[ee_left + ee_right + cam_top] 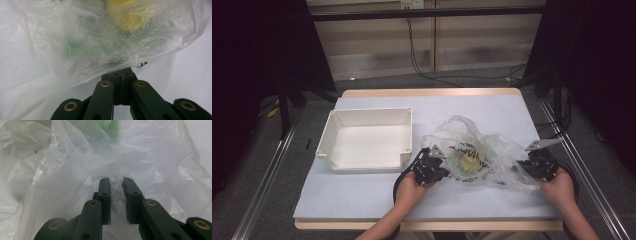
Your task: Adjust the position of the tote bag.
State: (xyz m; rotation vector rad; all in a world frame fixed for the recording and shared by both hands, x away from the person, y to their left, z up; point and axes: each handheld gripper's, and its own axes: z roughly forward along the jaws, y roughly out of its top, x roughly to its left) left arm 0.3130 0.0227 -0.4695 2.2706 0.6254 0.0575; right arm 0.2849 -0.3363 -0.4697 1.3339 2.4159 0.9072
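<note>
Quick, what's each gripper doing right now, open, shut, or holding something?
Left gripper: shut, pinching the edge of the plastic bag.
Right gripper: jaws a little apart with bag film between them; pads not yet pressing.

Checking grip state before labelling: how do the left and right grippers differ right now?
Left gripper: jaws fully shut, pinching the edge of the plastic bag. Right gripper: a narrow gap between the jaws, with bag film in it; a firm clamp is not visible. In the high view the left gripper sits at the bag's left side near the white tray, the right gripper at the bag's right end. Both are black, hand-held and at the same bag.
</note>
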